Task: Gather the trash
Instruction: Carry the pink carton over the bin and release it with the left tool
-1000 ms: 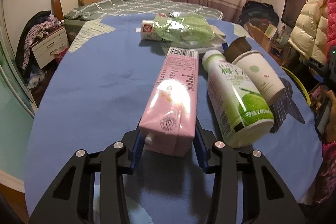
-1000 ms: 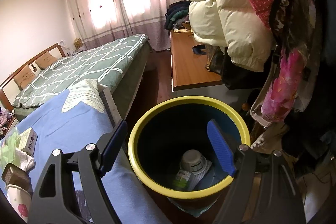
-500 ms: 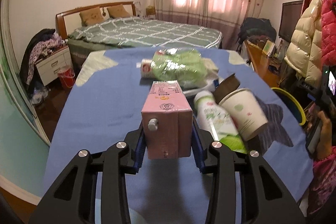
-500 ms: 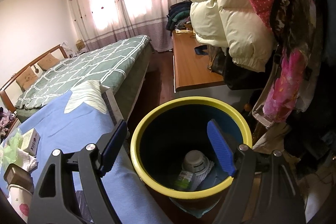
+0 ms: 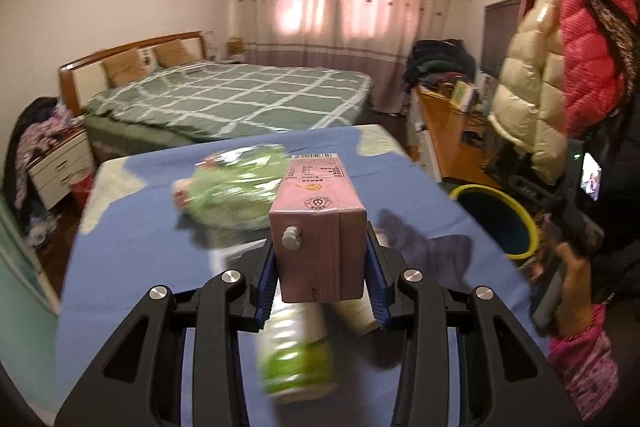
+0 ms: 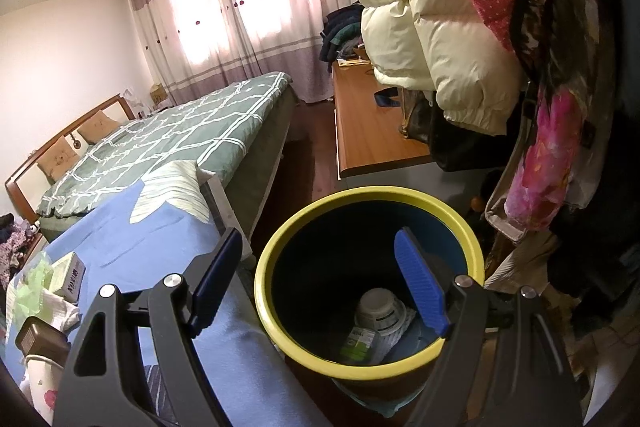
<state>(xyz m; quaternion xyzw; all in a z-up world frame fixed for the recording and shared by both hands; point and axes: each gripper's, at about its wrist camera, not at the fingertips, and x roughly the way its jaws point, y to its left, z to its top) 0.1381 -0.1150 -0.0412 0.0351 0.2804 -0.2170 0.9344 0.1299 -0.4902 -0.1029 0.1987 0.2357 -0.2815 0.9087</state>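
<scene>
My left gripper [image 5: 320, 263] is shut on a pink drink carton [image 5: 316, 223] and holds it lifted above the blue table [image 5: 140, 267]. Below it lie a blurred green-and-white bottle [image 5: 296, 359] and a white paper cup [image 5: 356, 315]. A green plastic bag [image 5: 236, 191] lies farther back. The yellow-rimmed trash bin [image 5: 500, 219] stands off the table's right edge. My right gripper [image 6: 320, 279] is open and empty above the bin [image 6: 360, 195], which holds a cup and a small bottle [image 6: 372, 323].
A small box [image 6: 70, 273], green bag [image 6: 36, 279] and a brown-lidded cup [image 6: 40, 343] lie on the table at left. A bed [image 5: 224, 99], a wooden bench [image 6: 372, 131] and hanging coats [image 6: 440, 27] surround the bin.
My left gripper has lifted the pink carton off the table and swung right, bringing the bin into its view. The right gripper has stayed open over the bin.
</scene>
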